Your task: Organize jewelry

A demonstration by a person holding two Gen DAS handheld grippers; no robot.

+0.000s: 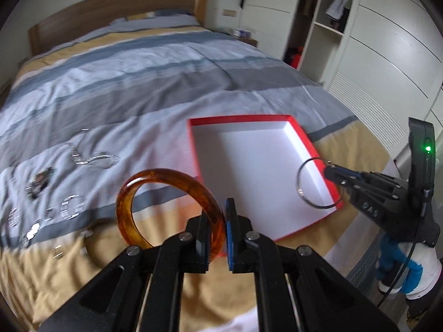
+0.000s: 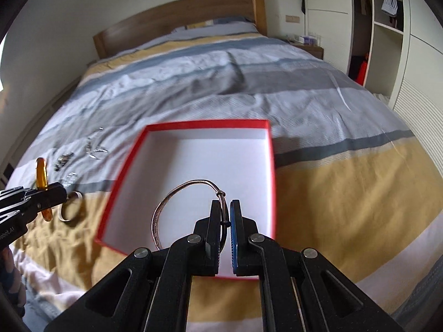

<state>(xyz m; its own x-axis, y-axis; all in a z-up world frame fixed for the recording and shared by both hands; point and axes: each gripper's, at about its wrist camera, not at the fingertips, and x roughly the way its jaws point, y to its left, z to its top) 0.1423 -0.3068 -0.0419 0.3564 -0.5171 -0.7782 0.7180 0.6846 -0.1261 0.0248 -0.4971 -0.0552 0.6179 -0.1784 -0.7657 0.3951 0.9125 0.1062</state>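
My left gripper (image 1: 221,213) is shut on an amber bangle (image 1: 163,175) and holds it upright above the bed, left of the red box (image 1: 238,119). The box is open and its white inside holds nothing. My right gripper (image 2: 224,215) is shut on a thin silver bangle (image 2: 191,184), which hangs over the near half of the red box (image 2: 207,123). The left wrist view shows the right gripper (image 1: 331,171) and its thin bangle (image 1: 299,191) at the box's right edge. The right wrist view shows the left gripper (image 2: 62,192) with the amber bangle (image 2: 41,174) at far left.
Several loose silver pieces (image 1: 74,207) lie on the striped duvet (image 1: 138,83) left of the box, among them a wide silver band (image 2: 70,209). White wardrobes (image 1: 387,55) stand right of the bed. A gloved hand (image 1: 401,271) holds the right gripper.
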